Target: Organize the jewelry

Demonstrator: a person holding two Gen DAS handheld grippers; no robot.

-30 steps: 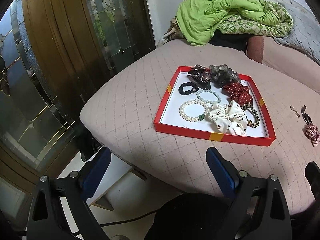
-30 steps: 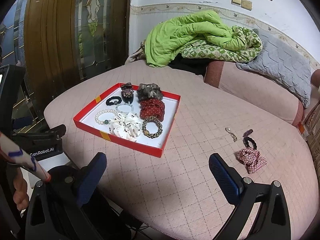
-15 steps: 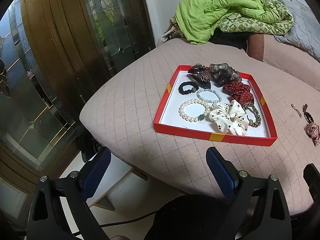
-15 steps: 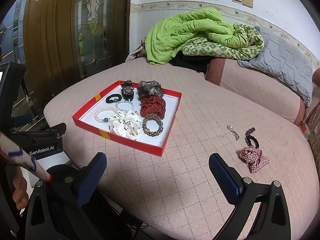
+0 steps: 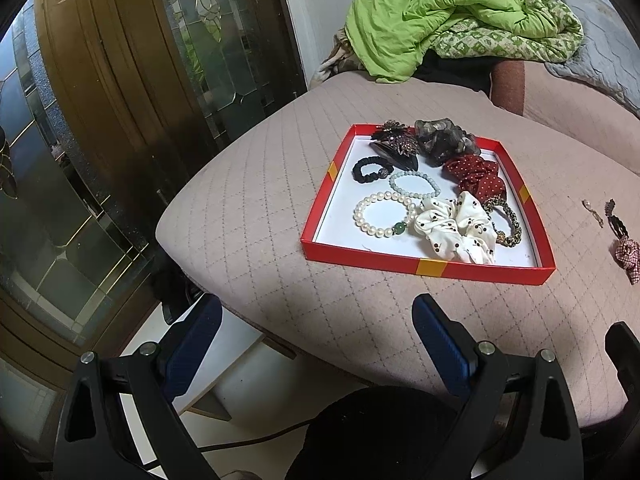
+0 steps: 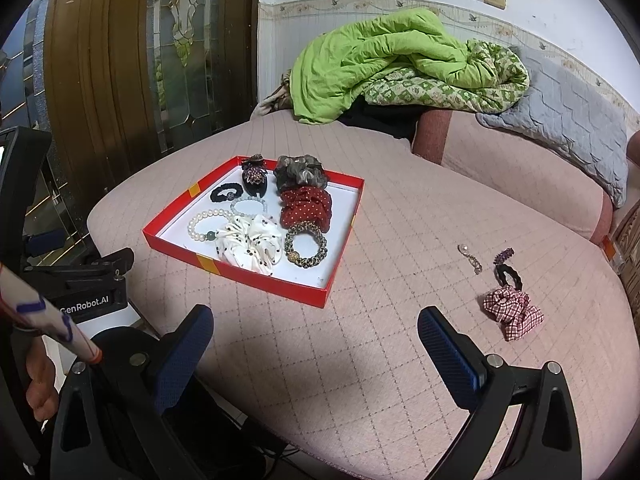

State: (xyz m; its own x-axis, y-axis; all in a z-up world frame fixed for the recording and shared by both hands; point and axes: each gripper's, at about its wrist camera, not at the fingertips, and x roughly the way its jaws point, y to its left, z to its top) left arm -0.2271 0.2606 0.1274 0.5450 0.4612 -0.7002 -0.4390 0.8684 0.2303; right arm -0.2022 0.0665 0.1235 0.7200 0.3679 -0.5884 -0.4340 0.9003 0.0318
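A red tray (image 5: 424,266) (image 6: 256,276) with a white floor lies on the pink quilted bed and holds bracelets, scrunchies and a hair clip. A pearl bracelet (image 5: 382,214) and a white dotted scrunchie (image 5: 456,232) lie near its front edge. Loose on the bed to the right lie a plaid scrunchie (image 6: 512,314), a black hair tie (image 6: 508,274), a purple clip (image 6: 503,255) and a small earring (image 6: 472,258). My left gripper (image 5: 316,344) is open and empty, in front of the tray. My right gripper (image 6: 314,352) is open and empty, left of the loose pieces.
A green quilt (image 6: 384,60) and a grey cushion (image 6: 568,128) lie at the back of the bed. A wood and glass door (image 5: 100,100) stands on the left. The bed's edge (image 5: 192,264) drops off near my left gripper, which also shows at the left of the right wrist view (image 6: 80,280).
Both views have shifted slightly; the tray sits a little higher and closer in the left wrist view. Both grippers stay open and nothing on the bed has moved.
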